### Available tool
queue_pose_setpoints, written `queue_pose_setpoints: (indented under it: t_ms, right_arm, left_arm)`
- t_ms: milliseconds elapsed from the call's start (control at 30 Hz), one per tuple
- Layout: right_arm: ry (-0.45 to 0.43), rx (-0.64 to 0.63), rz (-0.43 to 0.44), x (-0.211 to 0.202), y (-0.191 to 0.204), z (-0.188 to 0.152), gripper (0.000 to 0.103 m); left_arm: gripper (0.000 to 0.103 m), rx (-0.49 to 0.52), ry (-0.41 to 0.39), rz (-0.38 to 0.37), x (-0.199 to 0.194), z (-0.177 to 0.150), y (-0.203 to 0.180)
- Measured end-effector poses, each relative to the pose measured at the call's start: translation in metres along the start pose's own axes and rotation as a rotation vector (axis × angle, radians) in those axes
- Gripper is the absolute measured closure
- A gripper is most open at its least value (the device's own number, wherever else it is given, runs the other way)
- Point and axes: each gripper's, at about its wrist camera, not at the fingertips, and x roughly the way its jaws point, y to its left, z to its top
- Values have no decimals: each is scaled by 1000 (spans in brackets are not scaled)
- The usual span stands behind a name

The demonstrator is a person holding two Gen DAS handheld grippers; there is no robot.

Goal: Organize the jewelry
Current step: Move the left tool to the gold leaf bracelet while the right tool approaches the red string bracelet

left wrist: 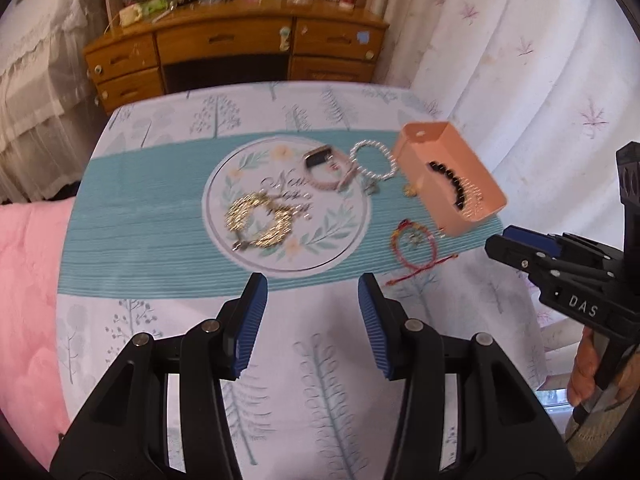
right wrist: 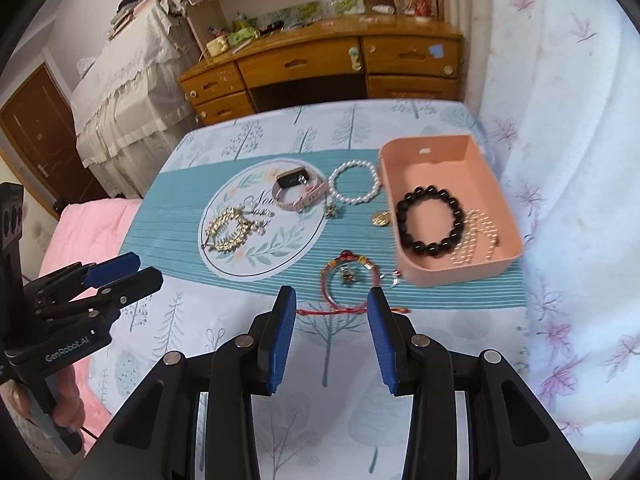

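Both the left gripper [left wrist: 311, 292] and the right gripper [right wrist: 332, 306] are released and empty. One peach rectangular plastic box [right wrist: 472, 270] at the right holds two pieces: one black bead bracelet [right wrist: 430, 220] and one small pearl chain [right wrist: 476, 242]. Four bracelets lie left of it.

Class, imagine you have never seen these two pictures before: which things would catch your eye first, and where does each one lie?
The peach box at the right of the tablecloth stands out, with a black bead bracelet and small pearls inside. Loose to its left lie a pearl bracelet, a pink watch and a gold piece on the round print. Nearest, a red cord bracelet lies just beyond the open right hand-held gripper.
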Motion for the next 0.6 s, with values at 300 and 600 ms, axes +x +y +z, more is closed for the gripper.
queue_pose_setpoints:
  t_ms: [300,600]
  right_arm:
    - [101,4,25,69,-6,21,66]
    - [185,4,47,133,-14,34,66]
  left_arm:
    - [59,-105,75,61,45,15,45]
    - [59,-161,172,73,98,27,62]
